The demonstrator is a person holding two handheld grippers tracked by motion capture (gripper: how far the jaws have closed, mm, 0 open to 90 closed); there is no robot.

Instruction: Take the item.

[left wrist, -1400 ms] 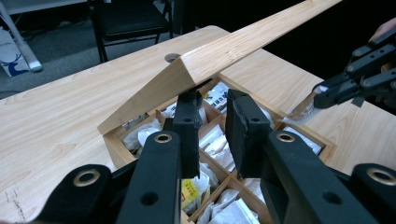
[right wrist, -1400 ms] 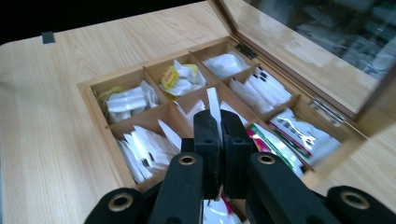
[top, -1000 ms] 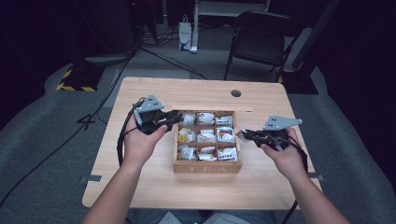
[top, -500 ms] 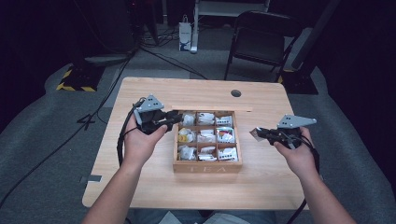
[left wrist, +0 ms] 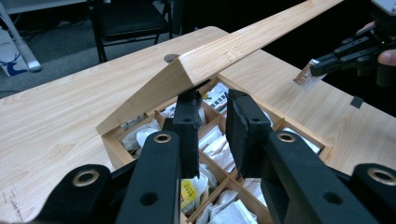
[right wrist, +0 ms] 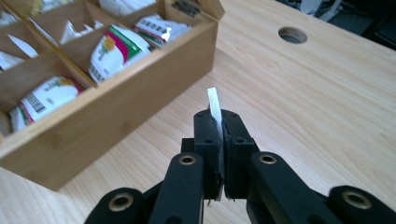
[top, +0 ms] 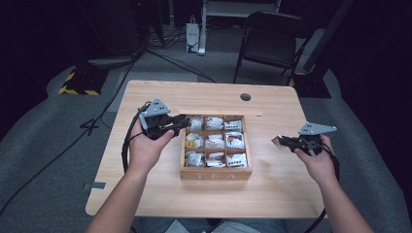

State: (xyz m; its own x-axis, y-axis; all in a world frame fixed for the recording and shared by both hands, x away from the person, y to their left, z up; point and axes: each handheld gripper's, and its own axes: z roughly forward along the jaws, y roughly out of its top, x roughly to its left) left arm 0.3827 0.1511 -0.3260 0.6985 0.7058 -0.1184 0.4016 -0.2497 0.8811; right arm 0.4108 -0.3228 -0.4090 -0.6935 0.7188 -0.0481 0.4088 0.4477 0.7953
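Observation:
A wooden tea box (top: 216, 174) sits mid-table, its compartments full of tea packets. Its lid (left wrist: 243, 46) stands raised. My left gripper (top: 184, 121) is at the box's far left corner, and the tip of one jaw touches the lid's underside. The left gripper's (left wrist: 215, 100) jaws are nearly together, with only a narrow gap and nothing between them. My right gripper (top: 278, 141) hovers over bare table to the right of the box. It is shut on a thin tea packet (right wrist: 213, 100) that sticks out past its tips (right wrist: 222, 116). The left gripper view shows that packet (left wrist: 303, 77) too.
A round cable hole (top: 245, 96) lies in the table behind the box. On the floor beyond the table stand a black chair (top: 272, 43) and a white bag (top: 193, 36). Bare wood lies right of the box wall (right wrist: 116, 112).
My right gripper has carried the tea packet to the right, away from the box, and a little lower. The left gripper and the lid have stayed put.

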